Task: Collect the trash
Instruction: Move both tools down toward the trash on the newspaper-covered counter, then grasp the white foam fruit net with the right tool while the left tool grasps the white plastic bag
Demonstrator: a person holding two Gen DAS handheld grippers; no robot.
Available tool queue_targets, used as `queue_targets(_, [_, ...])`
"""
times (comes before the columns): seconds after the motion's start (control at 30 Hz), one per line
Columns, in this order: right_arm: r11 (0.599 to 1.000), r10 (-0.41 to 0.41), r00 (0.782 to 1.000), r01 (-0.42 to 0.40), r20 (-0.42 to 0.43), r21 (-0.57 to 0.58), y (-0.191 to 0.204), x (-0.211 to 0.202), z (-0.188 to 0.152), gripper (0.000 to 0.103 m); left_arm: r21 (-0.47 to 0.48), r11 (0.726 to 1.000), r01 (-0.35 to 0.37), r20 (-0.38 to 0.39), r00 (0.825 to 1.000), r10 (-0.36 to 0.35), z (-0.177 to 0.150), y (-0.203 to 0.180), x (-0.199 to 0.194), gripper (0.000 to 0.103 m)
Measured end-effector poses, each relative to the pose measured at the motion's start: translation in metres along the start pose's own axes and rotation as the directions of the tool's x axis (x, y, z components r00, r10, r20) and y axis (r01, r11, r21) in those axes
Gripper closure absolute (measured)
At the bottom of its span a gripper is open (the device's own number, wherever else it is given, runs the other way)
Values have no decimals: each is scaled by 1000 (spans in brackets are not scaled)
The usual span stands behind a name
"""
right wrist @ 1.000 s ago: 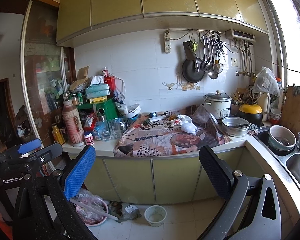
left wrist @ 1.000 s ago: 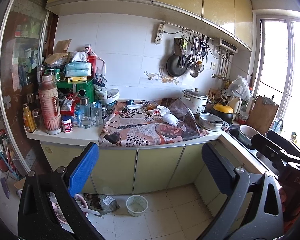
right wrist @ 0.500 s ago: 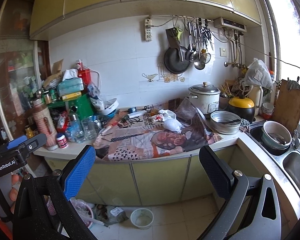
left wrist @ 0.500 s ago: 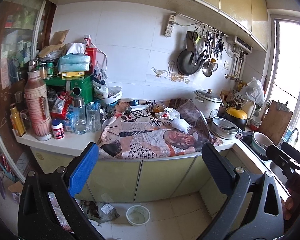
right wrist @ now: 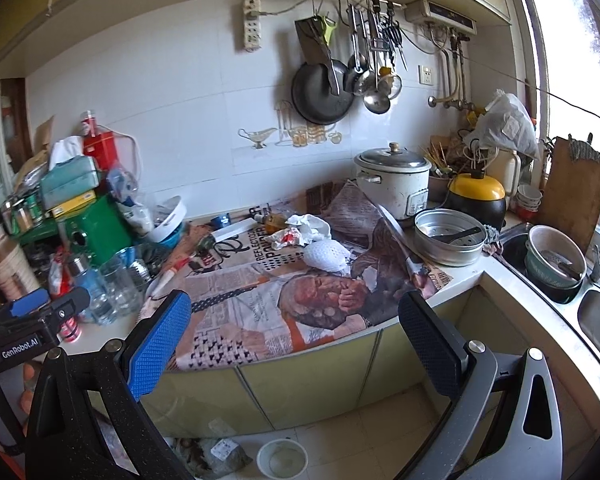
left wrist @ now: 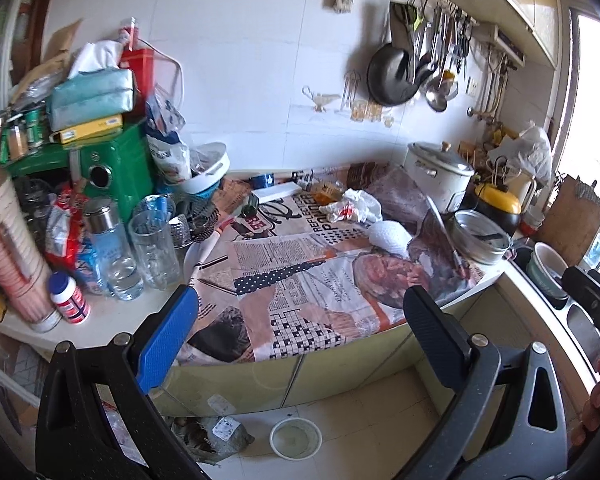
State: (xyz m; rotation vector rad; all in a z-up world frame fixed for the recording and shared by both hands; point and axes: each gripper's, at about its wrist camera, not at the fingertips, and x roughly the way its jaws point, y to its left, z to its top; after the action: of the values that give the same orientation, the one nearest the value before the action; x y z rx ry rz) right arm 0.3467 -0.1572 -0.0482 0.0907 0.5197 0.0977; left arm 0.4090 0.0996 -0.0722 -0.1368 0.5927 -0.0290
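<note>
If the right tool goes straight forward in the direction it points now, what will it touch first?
Probably the printed newspaper sheet on the counter, near its front edge: it fills the gap ahead of the open right tool. The white mesh fruit sleeve lies farther back. Depth is uncertain.

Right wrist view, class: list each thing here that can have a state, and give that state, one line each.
Right gripper: open, holding nothing.
Left gripper: open, holding nothing.
Rice cooker: lid on.
Metal pan: uncovered, a dark utensil inside.
Crumpled white wrapper: lying on the newspaper.
Cabinet doors under the counter: shut.
Small white tub: upright on the floor.
</note>
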Motion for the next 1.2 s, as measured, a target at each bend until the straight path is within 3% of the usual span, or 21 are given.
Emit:
queue_targets(0.17, [998, -55, 995, 55, -78, -5, 3, 61, 3, 0, 6, 1000, 1, -104, 995, 0, 12, 7, 82, 0])
queue_targets(0.4, [996, -93, 977, 92, -193, -14, -22, 164, 0, 0, -20, 1000, 7, -265, 964, -12, 18, -1, 212, 0])
queue_targets(0.63, [998, -46, 953, 53, -299, 18, -66, 271, 14, 1, -31, 999, -41, -339, 940, 28, 39, -27, 315, 0])
queue_targets(0.83, [996, 33, 915, 4, -402, 92, -107, 361, 28, 2, -40, 998, -56, -372, 928, 37, 77, -54, 410, 0])
queue_targets(0.97, [990, 91, 872, -27, -482, 140, -118, 413, 25, 14, -50, 997, -65, -372, 927, 42, 103, -67, 470, 0])
queue_targets(1.2, [980, 177, 812, -90, -557, 180, -123, 456, 15, 23, -61, 990, -125, -388, 917, 92, 125, -65, 547, 14])
